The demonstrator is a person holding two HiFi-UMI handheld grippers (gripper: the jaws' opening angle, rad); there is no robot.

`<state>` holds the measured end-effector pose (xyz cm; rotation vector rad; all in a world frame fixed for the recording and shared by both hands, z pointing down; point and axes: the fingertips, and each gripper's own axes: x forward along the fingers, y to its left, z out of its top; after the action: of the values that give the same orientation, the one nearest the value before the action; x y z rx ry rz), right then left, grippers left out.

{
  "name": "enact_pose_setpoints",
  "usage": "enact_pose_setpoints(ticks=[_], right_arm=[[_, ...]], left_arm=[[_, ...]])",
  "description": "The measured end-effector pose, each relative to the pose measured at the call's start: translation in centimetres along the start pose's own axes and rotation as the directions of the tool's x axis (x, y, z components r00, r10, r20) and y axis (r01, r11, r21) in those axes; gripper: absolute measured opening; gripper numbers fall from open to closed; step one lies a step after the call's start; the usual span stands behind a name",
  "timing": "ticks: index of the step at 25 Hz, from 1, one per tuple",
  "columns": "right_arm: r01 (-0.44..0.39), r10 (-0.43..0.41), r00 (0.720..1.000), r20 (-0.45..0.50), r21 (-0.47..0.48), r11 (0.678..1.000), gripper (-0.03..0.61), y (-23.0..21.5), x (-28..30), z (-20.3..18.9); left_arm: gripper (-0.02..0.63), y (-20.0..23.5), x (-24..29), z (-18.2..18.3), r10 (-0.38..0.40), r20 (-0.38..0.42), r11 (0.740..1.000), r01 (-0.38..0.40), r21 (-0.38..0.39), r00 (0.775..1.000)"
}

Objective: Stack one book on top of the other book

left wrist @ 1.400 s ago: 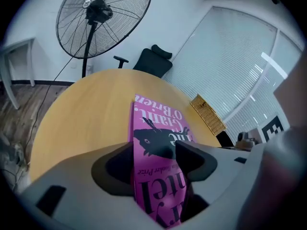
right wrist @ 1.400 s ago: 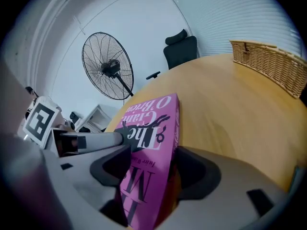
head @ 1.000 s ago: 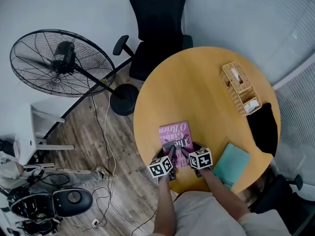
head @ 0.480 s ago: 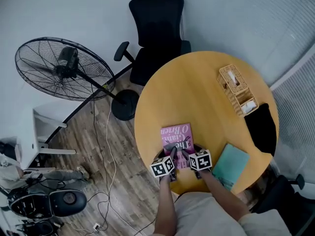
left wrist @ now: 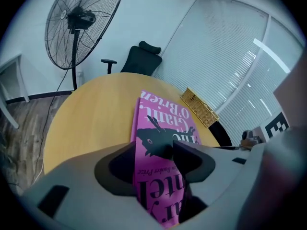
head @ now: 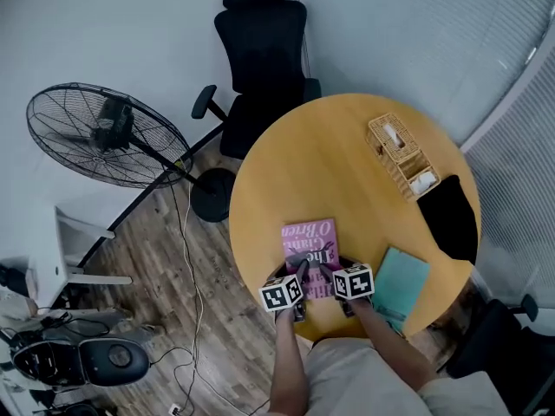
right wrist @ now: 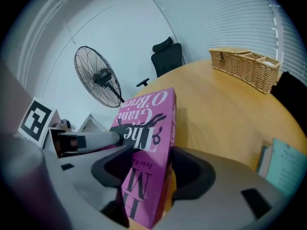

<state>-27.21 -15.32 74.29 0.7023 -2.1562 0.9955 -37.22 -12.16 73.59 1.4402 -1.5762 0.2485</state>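
A pink book [head: 312, 237] lies on the round wooden table [head: 329, 163], its near end between both grippers. My left gripper [head: 297, 267] is shut on the book's near left corner; in the left gripper view the pink book [left wrist: 163, 119] runs between the pads of the left gripper [left wrist: 153, 157]. My right gripper [head: 329, 269] holds the near right corner. Its jaws are closing on the pink book [right wrist: 148, 114], with the spine side between the pads of the right gripper [right wrist: 151, 166]. A teal book [head: 401, 284] lies flat to the right, near the table edge.
A wicker basket [head: 397, 156] stands at the table's far right. A black office chair [head: 260, 59] is behind the table and a dark seat [head: 449, 219] is tucked at its right side. A standing fan [head: 95, 133] and cables are on the floor to the left.
Both grippers stay on the pink book's near end. The head view has shifted, so the table and the chair sit a little differently in the picture.
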Motion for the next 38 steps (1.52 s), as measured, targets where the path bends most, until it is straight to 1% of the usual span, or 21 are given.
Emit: enact_pose_setpoints(ticks=[4,8,11,15,22,33,38], right_arm=[[0.033,-0.033,0.999,0.017,0.047,0.998,0.249,-1.0,-2.3,-0.4],[0.072,-0.078,0.995,0.056,0.102,0.992,0.247,-2.5,-4.5,-1.1],[0.086,-0.098,0.992,0.074,0.152,0.985,0.247,-3.4,-5.9,-2.0],[0.101,-0.125,0.987,0.104,0.206,0.973,0.246,-4.9,-7.9,-3.0],[0.131,-0.173,0.975,0.137,0.275,0.952,0.247,-7.2,-11.1,-5.2],[0.157,-0.244,0.953,0.183,0.392,0.906,0.245,-11.7,-17.3,-8.5],[0.168,-0.276,0.943,0.188,0.447,0.879,0.245,-13.6,-19.3,-10.4]], left_arm=[[0.25,-2.1,-0.2,-0.4,-0.042,-0.027,0.999,0.043,0.024,0.999],[0.25,-4.7,0.1,-1.0,-0.077,-0.056,0.995,0.08,0.065,0.995],[0.251,-6.3,0.3,-1.6,-0.086,-0.082,0.99,0.094,0.106,0.993],[0.252,-8.9,0.5,-2.4,-0.105,-0.096,0.98,0.12,0.161,0.99],[0.252,-12.6,0.8,-4.6,-0.14,-0.133,0.965,0.165,0.205,0.981],[0.252,-20.3,1.2,-8.0,-0.18,-0.202,0.922,0.237,0.306,0.963],[0.252,-23.0,1.8,-9.9,-0.191,-0.246,0.901,0.269,0.341,0.95]])
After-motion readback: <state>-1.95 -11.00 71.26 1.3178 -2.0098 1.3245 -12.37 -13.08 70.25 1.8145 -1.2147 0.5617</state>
